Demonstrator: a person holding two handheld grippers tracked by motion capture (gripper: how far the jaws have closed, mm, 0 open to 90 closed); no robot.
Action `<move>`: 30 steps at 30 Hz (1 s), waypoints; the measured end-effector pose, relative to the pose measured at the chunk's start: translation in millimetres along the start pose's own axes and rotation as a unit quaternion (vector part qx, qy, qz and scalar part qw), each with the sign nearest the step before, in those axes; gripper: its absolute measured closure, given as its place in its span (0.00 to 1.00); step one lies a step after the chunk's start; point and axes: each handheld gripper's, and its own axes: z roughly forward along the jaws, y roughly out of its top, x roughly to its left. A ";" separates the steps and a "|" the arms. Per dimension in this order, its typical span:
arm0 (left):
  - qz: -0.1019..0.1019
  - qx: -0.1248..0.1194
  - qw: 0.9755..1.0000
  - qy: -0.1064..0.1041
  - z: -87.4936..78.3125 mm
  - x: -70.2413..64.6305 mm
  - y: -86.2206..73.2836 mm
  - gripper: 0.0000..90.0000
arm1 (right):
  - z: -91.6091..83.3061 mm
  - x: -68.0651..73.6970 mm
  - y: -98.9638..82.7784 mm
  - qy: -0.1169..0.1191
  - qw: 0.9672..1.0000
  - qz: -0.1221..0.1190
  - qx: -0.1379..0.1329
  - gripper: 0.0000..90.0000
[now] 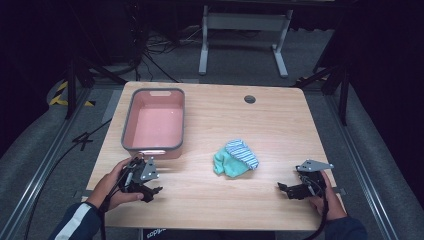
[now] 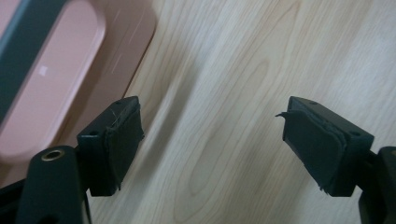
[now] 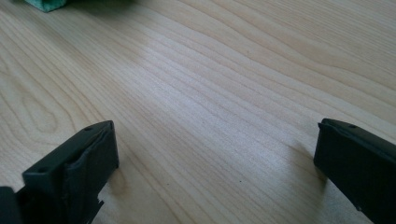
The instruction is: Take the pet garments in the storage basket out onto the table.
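- Nothing moved yet, by the look of it: a small heap of cloths [image 1: 235, 158], one green and one blue-striped, lying on the bare table [image 1: 280, 125] between the two grippers, well apart from both.
- Pink tub [image 1: 154, 122] with a grey rim standing at the left of the table, inside apparently empty; probably the place meant for the cloths.
- Left gripper [image 1: 152, 191] held low over the table just in front of the tub's near end, jaws spread wide, nothing between them; tub corner [image 2: 70, 70] seen close beside it in the left gripper view.
- Right gripper [image 1: 283, 188] at the near right of the table, jaws likewise spread and empty; a green corner of cloth [image 3: 49, 4] far ahead in the right gripper view.
- Left to do, judging from this: reach the heap, pinch a cloth, carry it across, drop it in the tub, then the second one.
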 end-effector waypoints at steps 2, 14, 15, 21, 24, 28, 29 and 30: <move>-0.007 -0.002 1.000 0.002 2.5 3.1 -10.4 0.22 | 0.0 0.0 0.0 0.000 1.000 0.000 0.000 0.00; -0.074 -0.013 0.997 0.004 10.1 22.9 -59.3 0.19 | 0.0 0.0 0.0 0.000 1.000 0.000 0.000 0.00; -0.090 -0.025 0.996 -0.002 10.2 27.0 -67.5 0.19 | 0.0 0.0 0.0 0.000 1.000 0.000 0.000 0.00; -0.160 -0.074 0.984 -0.037 10.4 39.3 -99.0 0.17 | -0.2 -0.1 -0.1 0.001 1.000 0.001 -0.001 0.00; -0.170 -0.099 0.980 -0.034 11.2 40.0 -108.9 0.16 | -0.2 -0.1 -0.2 0.001 1.000 0.001 -0.001 0.00; -0.174 -0.112 0.978 -0.030 12.2 38.8 -112.3 0.14 | -0.2 -0.2 -0.2 0.001 1.000 0.000 -0.001 0.00; -0.176 -0.115 0.977 -0.030 12.6 38.5 -112.5 0.14 | -0.2 -0.2 -0.2 0.001 1.000 0.000 -0.001 0.00; -0.175 -0.114 0.977 -0.028 12.4 38.5 -112.7 0.14 | -0.2 -0.1 -0.2 0.001 1.000 0.000 -0.001 0.00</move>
